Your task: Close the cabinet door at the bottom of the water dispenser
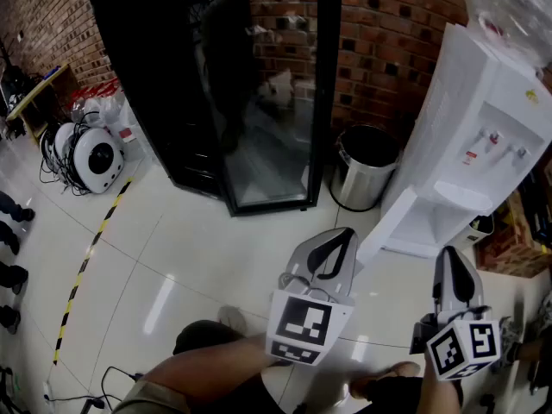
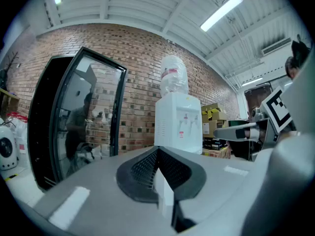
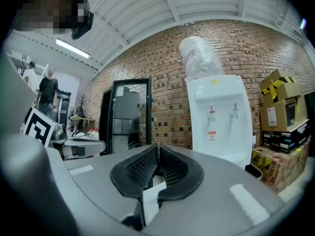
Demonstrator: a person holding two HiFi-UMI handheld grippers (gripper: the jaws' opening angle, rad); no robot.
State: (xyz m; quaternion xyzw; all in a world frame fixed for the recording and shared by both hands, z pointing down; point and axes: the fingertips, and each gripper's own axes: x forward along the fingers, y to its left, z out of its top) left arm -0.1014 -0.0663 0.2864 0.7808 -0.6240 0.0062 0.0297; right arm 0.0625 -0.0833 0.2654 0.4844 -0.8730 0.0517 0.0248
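The white water dispenser [image 1: 483, 136] stands against the brick wall at the right, with a bottle on top. Its bottom cabinet door [image 1: 392, 218] hangs open, swung out over the floor toward me. My left gripper [image 1: 345, 233] is shut and empty, its tip just short of the door's free edge. My right gripper [image 1: 450, 252] is also shut and empty, level, a little in front of the dispenser's base. The left gripper view has its closed jaws [image 2: 157, 151] aimed at the dispenser [image 2: 178, 122]. The right gripper view has its closed jaws [image 3: 158, 146] left of the dispenser [image 3: 221, 117].
A tall black glass-door cabinet [image 1: 216, 84] stands left of the dispenser, with a steel bin [image 1: 366, 166] between them. Cardboard boxes [image 3: 283, 117] sit to the dispenser's right. A white round device with cables [image 1: 90, 158] and yellow-black floor tape [image 1: 86, 266] lie at the left.
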